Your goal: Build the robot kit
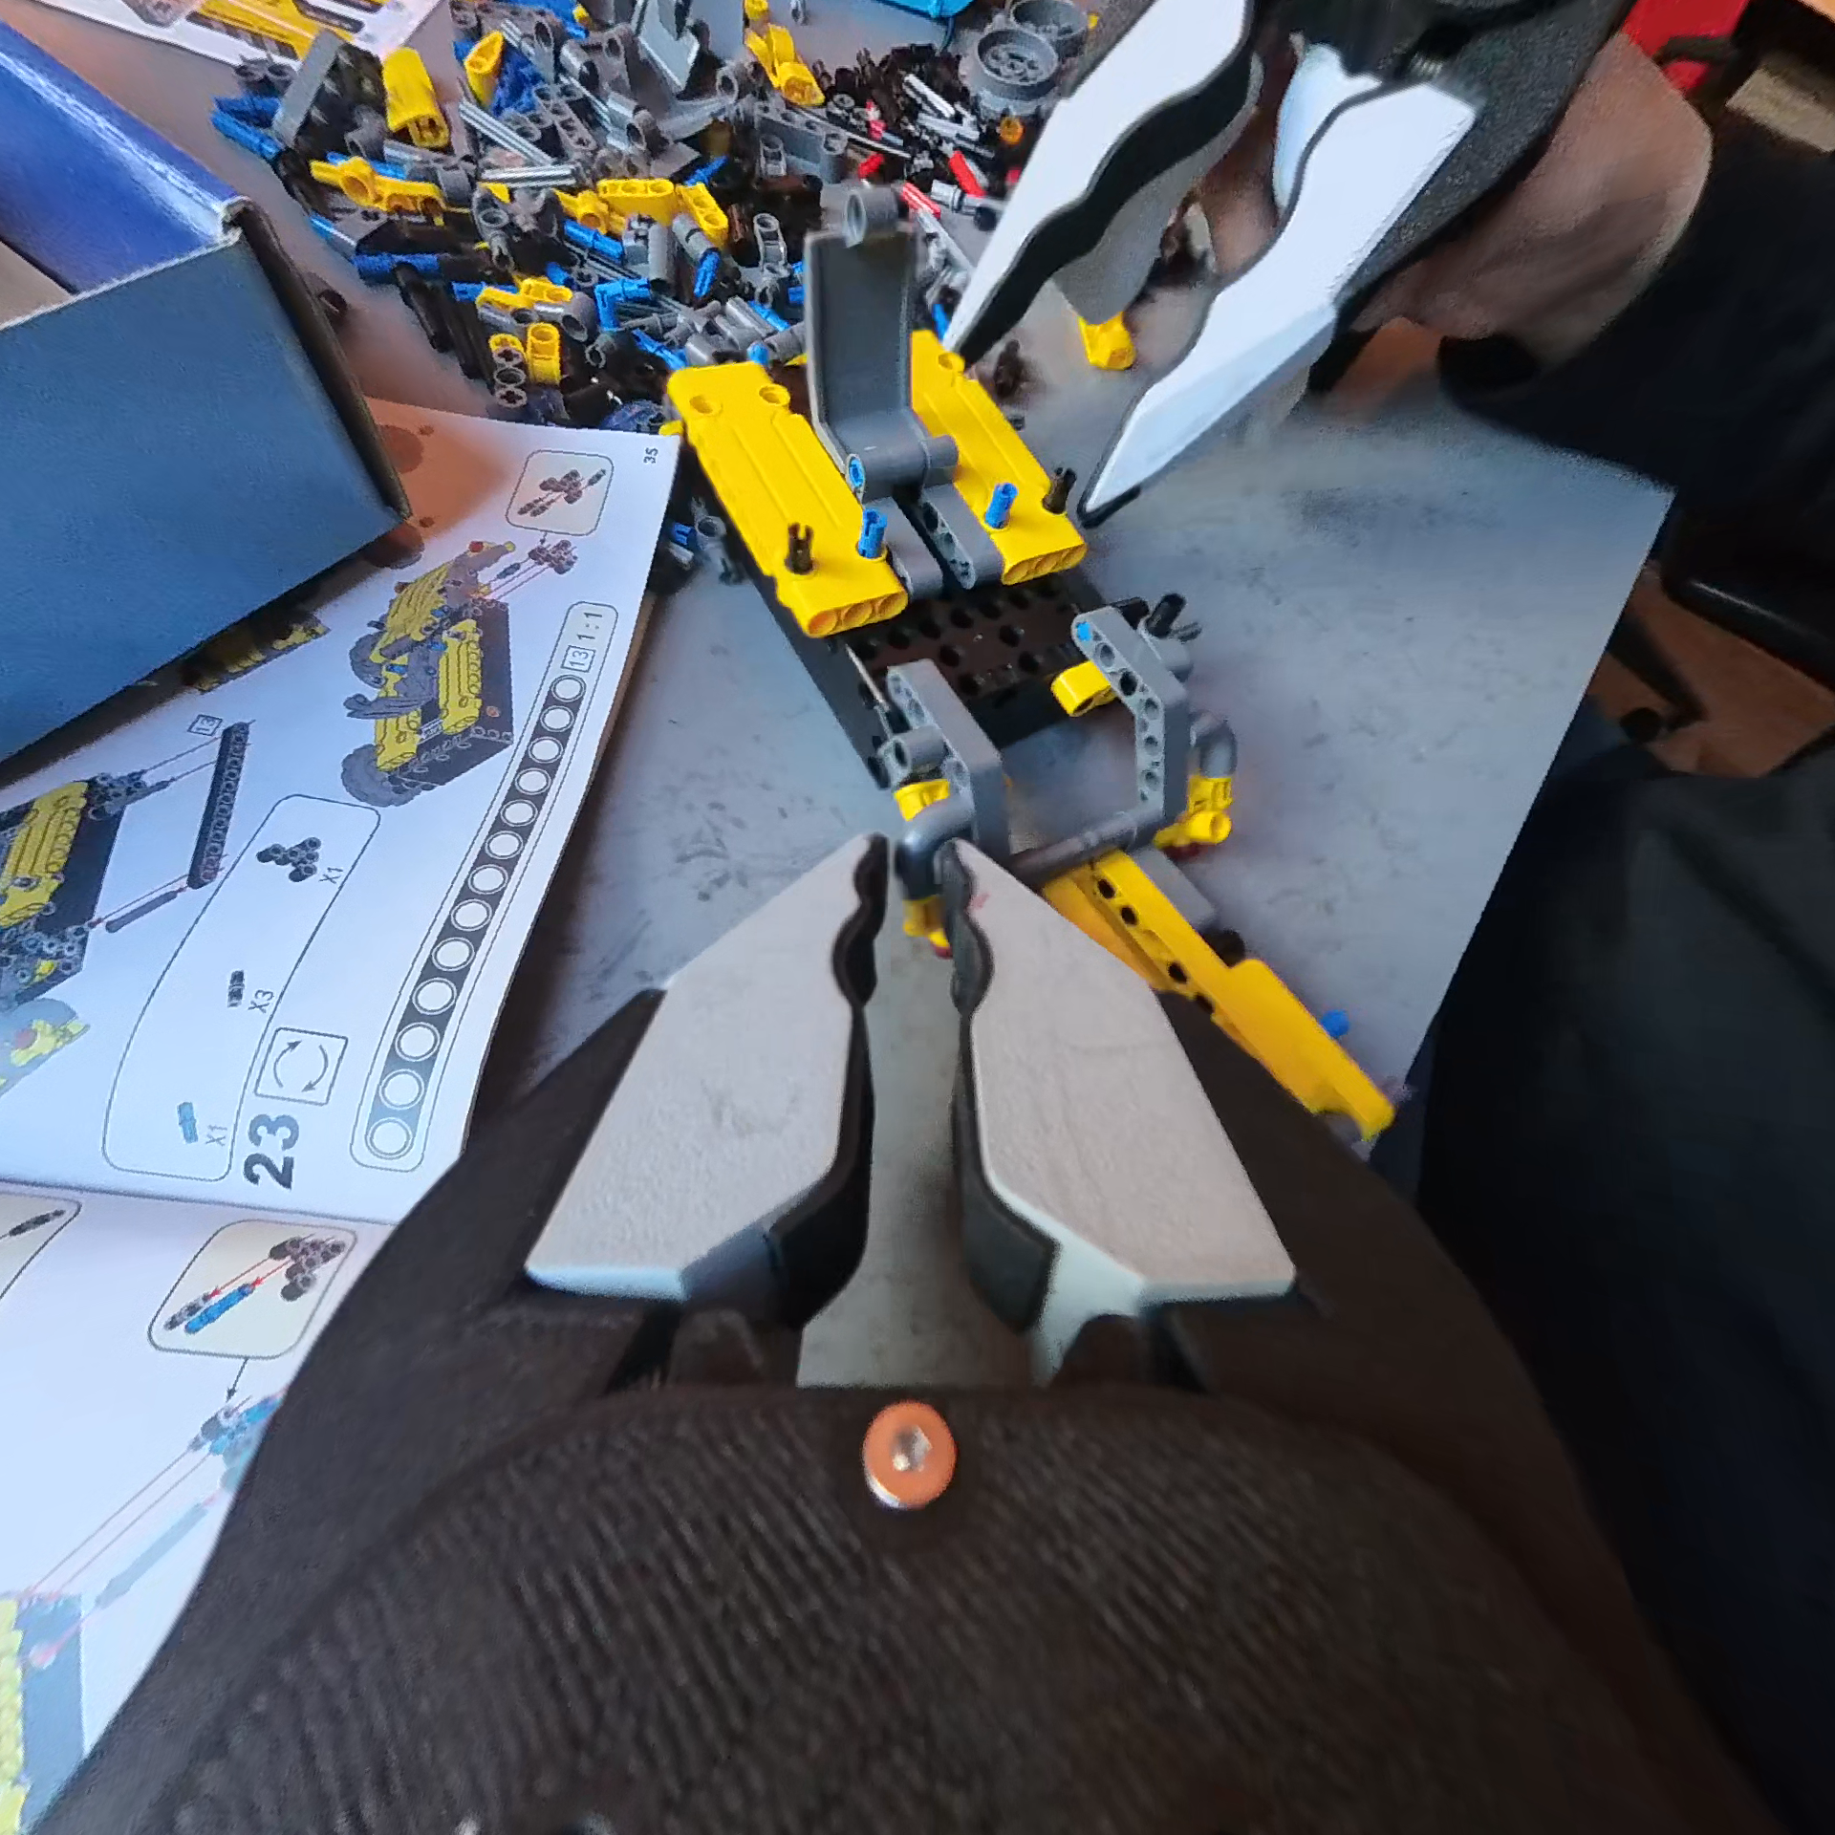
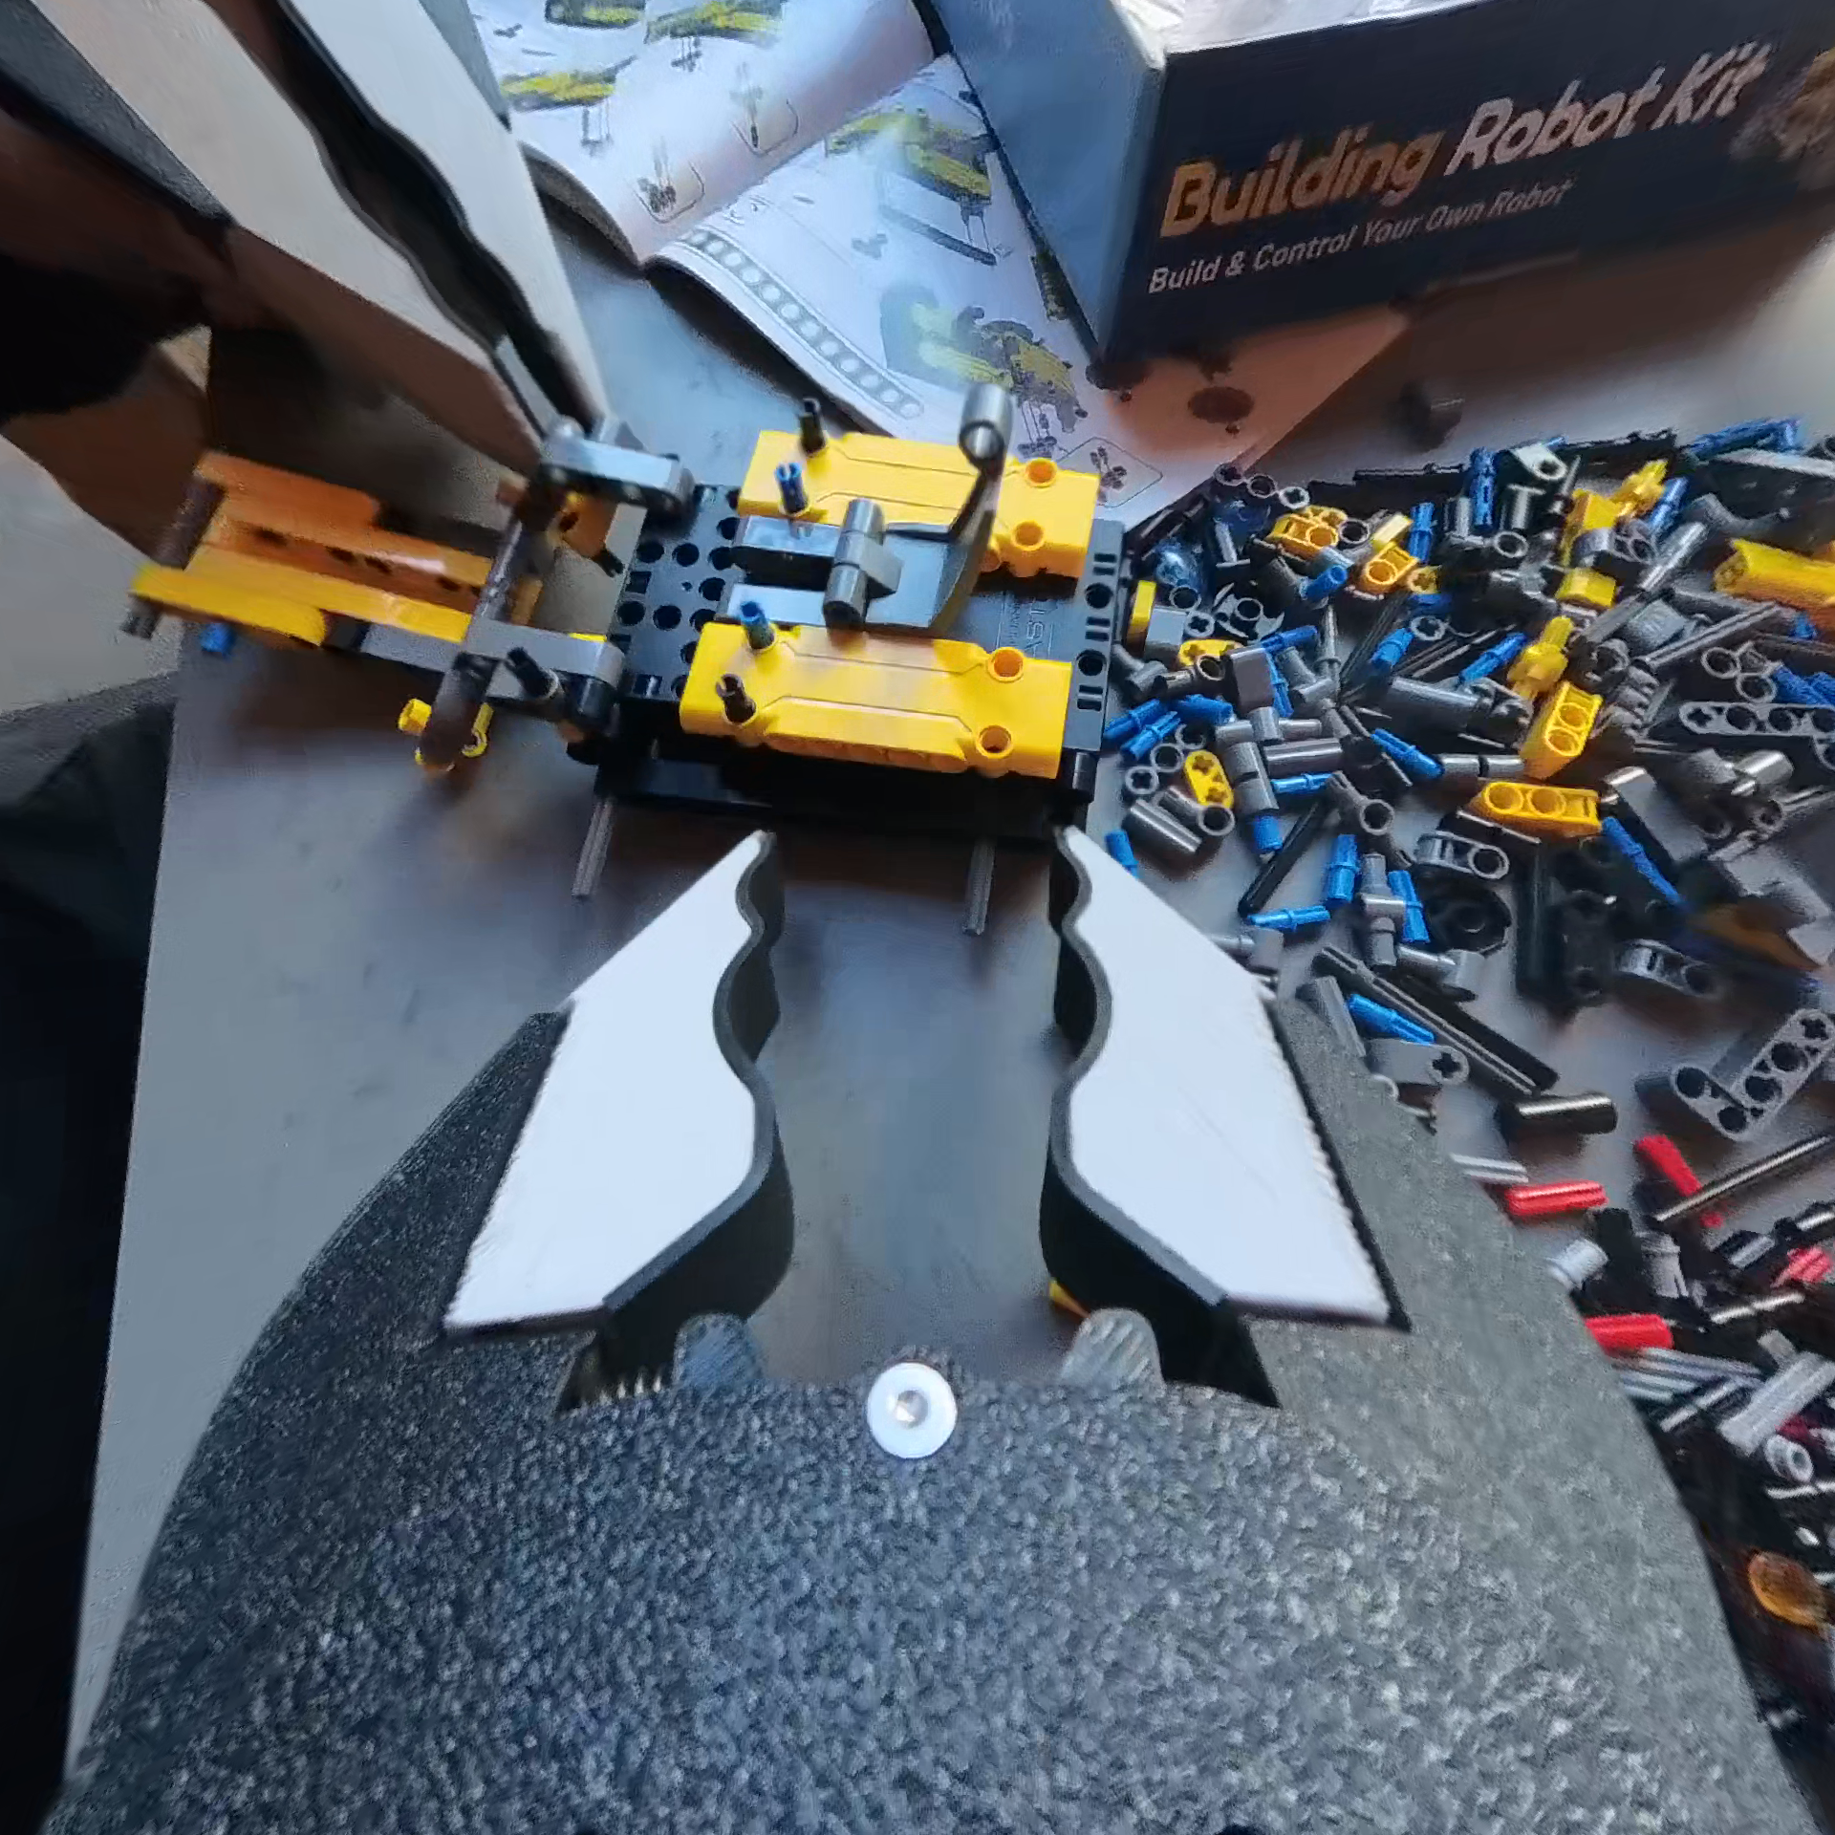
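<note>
In the left wrist view, an open instruction booklet (image 1: 328, 794) is spread over the left part of the grey tabletop (image 1: 1340, 635), with a blue cardboard box (image 1: 149, 447) resting on its far edge. Beyond them, toward the far edge of the tabletop, a heap of loose building pieces (image 1: 616, 199) in yellow, blue, grey and black is scattered. Near the right edge of the tabletop, a partly built model (image 1: 953, 596) is laid out: a black perforated base carrying two yellow panels with an upright grey curved part between them, and a yellow beam assembly at its near end. The left gripper (image 1: 916, 864) is narrowed to a slim gap, and a grey bent connector (image 1: 928, 844) at the model's near end is pinched between its tips. The right gripper (image 1: 1033, 427) is seen at the upper right, held in a person's hand (image 1: 1549, 228).

In the right wrist view, the right gripper (image 2: 914, 844) is spread wide with nothing between its fingers, its tips just beside the side of the model (image 2: 874, 635). The loose pieces (image 2: 1489, 745) lie at the right.
</note>
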`<state>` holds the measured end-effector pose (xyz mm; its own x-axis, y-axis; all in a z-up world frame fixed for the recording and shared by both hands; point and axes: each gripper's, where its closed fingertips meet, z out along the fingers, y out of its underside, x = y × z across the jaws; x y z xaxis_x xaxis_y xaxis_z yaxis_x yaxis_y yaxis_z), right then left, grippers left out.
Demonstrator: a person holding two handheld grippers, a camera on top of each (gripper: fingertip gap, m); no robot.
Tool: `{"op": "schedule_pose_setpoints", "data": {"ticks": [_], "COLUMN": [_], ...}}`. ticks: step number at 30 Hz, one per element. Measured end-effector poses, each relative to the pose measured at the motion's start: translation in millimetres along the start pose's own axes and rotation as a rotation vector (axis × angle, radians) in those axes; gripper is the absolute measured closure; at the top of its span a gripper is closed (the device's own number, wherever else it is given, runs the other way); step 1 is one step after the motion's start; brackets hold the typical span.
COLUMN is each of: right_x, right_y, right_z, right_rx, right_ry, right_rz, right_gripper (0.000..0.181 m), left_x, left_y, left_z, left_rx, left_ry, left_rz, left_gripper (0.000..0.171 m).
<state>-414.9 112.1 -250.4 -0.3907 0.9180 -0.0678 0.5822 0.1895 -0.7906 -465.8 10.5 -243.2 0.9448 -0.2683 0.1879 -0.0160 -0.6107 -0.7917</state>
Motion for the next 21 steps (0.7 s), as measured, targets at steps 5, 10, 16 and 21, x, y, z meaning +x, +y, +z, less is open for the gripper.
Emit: {"op": "schedule_pose_setpoints", "data": {"ticks": [5, 10, 16, 21], "right_x": [-27, -6, -4, -39], "right_y": [1, -11, 0, -4], "right_z": [-7, -12, 3, -4], "right_rx": [0.027, 0.102, -0.008, 0.045], "right_ry": [-0.037, 0.131, 0.066, -0.021], "right_rz": [-0.134, -0.127, -0.063, -0.171], "right_gripper": [0.169, 0.130, 0.127, 0.161], "left_x": [-2, -1, 2, 5], "left_y": [0, -1, -1, -1], "left_z": [0, 0, 2, 6], "left_rx": [0.004, 0.010, 0.001, -0.012], "left_ry": [-0.025, -0.012, 0.032, 0.014], "left_rz": [0.009, -0.001, -0.011, 0.031], "left_gripper": [0.165, 0.159, 0.163, 0.166]}}
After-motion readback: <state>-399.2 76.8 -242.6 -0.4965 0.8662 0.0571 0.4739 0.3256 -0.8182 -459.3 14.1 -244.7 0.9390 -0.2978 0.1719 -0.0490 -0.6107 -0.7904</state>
